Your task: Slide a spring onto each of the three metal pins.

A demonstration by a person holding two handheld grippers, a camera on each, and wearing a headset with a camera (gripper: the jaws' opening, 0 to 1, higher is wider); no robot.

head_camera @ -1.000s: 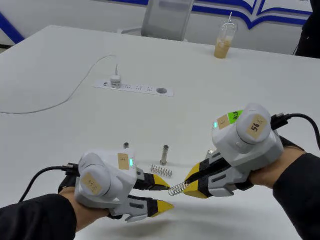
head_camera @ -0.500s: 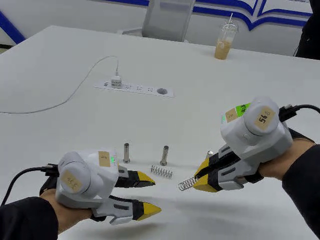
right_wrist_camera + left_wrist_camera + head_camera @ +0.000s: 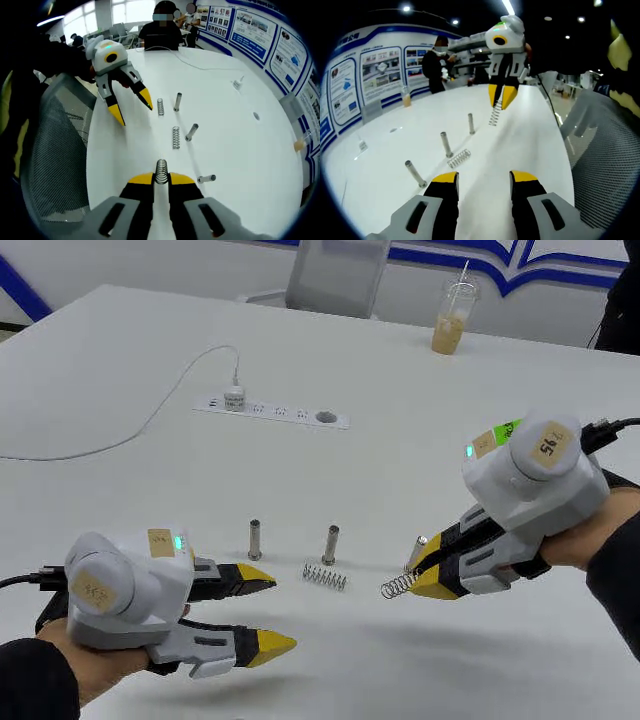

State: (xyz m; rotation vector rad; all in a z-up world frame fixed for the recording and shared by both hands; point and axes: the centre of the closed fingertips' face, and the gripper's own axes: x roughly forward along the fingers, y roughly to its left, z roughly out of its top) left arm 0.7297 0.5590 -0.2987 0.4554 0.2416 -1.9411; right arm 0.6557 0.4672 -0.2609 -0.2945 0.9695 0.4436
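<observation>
**R claw (image 3: 420,578) grips spring; L claw (image 3: 265,612) open**

R claw is closed on the held spring (image 3: 398,586). The coil sticks out past the yellow tips, w/ its free end angled down twd the bench (image 3: 400,470) and looking just clear of the surface. In the right gripper view the coil sits pinched btwn both jaws, dead centre.

L claw has its jaws wide apart. It is low over the near-left part of the bench, tips pointing twd the pins.

3 metal pins stand upright in a row across the bench: left pin (image 3: 254,539), middle pin (image 3: 329,544), right pin (image 3: 418,546). The right pin is partly hidden behind R claw's tips, and the held spring is just beside it, on the near side.

A 2nd spring (image 3: 324,577) lies flat on the bench just in front of the middle pin, apart from both claws. The right gripper view also shows a 3rd spring (image 3: 160,106) lying beside the left pin, close to L claw's upper tip.

Further back, a power strip (image 3: 272,412) lies well apart from the pins. A drink cup (image 3: 451,325) w/ straw stands near the far edge.
</observation>
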